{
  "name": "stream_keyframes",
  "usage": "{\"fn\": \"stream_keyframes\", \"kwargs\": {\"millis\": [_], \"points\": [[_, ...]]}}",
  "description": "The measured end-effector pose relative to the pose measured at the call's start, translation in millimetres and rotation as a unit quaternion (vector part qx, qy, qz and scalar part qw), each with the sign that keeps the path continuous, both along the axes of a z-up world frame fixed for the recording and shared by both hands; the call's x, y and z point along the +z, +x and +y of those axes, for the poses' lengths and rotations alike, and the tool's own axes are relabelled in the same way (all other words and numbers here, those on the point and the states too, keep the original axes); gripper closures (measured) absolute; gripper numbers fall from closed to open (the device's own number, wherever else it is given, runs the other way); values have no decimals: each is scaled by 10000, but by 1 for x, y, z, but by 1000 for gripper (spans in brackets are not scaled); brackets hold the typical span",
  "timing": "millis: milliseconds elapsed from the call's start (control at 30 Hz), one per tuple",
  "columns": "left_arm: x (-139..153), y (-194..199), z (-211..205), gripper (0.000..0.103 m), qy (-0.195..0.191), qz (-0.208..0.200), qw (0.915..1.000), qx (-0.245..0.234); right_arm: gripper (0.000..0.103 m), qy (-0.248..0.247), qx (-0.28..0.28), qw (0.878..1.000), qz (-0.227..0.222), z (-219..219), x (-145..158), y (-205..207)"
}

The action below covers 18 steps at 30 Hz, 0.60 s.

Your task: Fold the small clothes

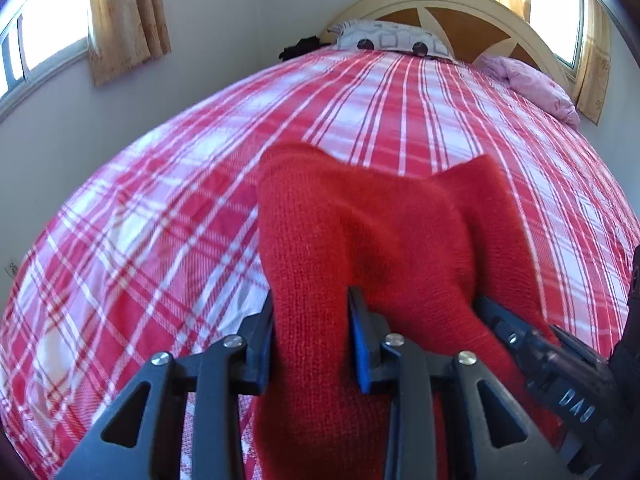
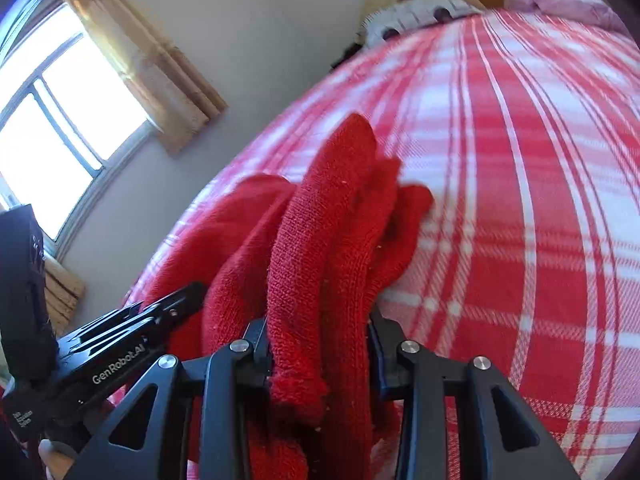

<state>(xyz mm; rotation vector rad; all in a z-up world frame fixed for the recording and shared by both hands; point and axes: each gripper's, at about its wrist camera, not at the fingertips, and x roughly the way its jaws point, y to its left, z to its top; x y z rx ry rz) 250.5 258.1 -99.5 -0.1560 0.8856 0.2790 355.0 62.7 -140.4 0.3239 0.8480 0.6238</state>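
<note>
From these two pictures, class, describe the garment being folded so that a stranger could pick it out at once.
Start at the bed with the red-and-white checked cover, its pillows up at the headboard. On the near part of it lies a red knitted garment, bunched, with the left gripper and right gripper each closed on a fold. It is plain, solid red and woolly, unlike the checked cover.

Both wrist cameras look forward and downward along their fingers, close over the red-and-white plaid bedspread (image 1: 400,120) — facing the headboard (image 1: 460,12). Shared: red knit garment (image 1: 380,220), bedspread, headboard, curtained window (image 2: 68,120).
</note>
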Motion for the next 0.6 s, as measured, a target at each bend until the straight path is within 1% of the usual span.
{"fn": "stream_keyframes", "kwargs": {"millis": [33,67,133,167,200,300,333,367,400,433,467,500,567,600], "points": [[-1,-2,3,55,-70,-1,10000,38,64,129,-27,9999,77,-5,-3,2],[-1,-5,8,50,-154,1,9998,94,63,261,-61,9994,203,-10,-6,4],[-2,-12,18,21,-259,31,9994,228,59,358,-88,9988,337,-15,-9,6],[-2,-17,26,16,-362,47,9989,293,57,401,-97,9984,398,-19,-11,5],[-3,-24,34,11,-549,47,9979,340,55,489,-105,9978,433,-24,-11,3],[-4,-44,55,8,-1131,30,9926,441,54,628,-224,9968,448,-42,-8,-9],[-4,-51,59,8,-1230,18,9912,484,54,587,-364,9969,370,-49,-3,-15],[-3,-57,61,8,-1288,5,9903,523,54,408,-591,9973,162,-54,6,-23],[0,-65,62,8,-1306,-26,9899,559,55,161,-777,9967,-144,-57,17,-35],[1,-70,61,8,-1276,-52,9901,581,60,-149,-883,9948,-486,-56,28,-47],[4,-75,59,9,-1219,-81,9907,601,72,-400,-862,9927,-743,-52,39,-56],[7,-80,55,9,-1148,-114,9915,605,76,-476,-779,9922,-852,-48,44,-64],[10,-85,45,9,-931,-132,9938,590,77,-495,-437,9929,-993,-34,56,-80],[11,-86,37,9,-753,-129,9956,551,77,-594,-298,9921,-1068,-25,59,-87]]}}
